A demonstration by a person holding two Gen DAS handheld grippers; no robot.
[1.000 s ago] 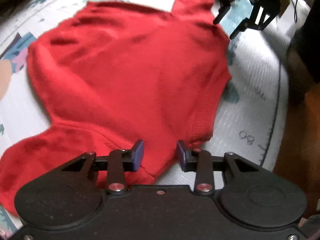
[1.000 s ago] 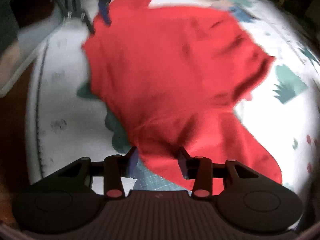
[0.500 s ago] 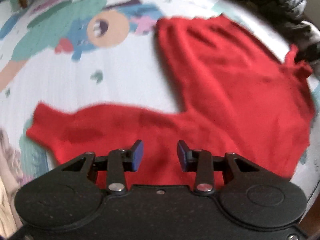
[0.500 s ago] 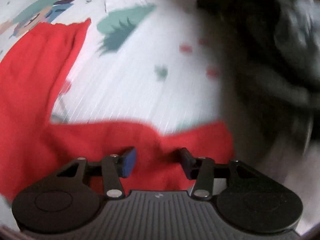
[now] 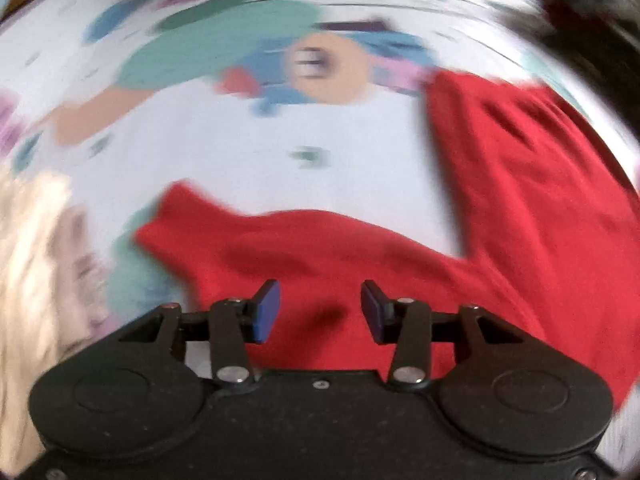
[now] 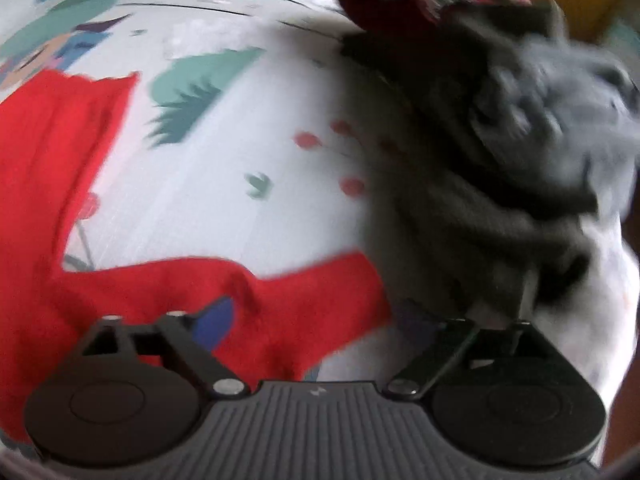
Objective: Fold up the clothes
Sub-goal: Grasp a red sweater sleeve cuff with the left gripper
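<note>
A red sweater (image 5: 520,184) lies flat on a white play mat (image 5: 240,148) with cartoon prints. One sleeve (image 5: 280,248) stretches out to the left in the left wrist view; my left gripper (image 5: 320,312) hovers over it, its jaws opening, nothing pinched between the blue pads (image 5: 266,312). In the right wrist view the other sleeve (image 6: 288,304) runs to the right, and the sweater's body (image 6: 48,152) fills the left edge. My right gripper (image 6: 316,320) hangs above that sleeve's cuff with its jaws opening wide and no cloth gripped.
A heap of dark grey and black clothes (image 6: 520,140) lies on the mat at the right of the right wrist view, with a dark red garment (image 6: 392,4) behind it. A cream fluffy fabric (image 5: 36,280) sits at the left edge of the left wrist view.
Both grippers swung and rolled from over the sweater's body out to its sleeves, one at each side. The jaws of both have widened, the right ones much more.
</note>
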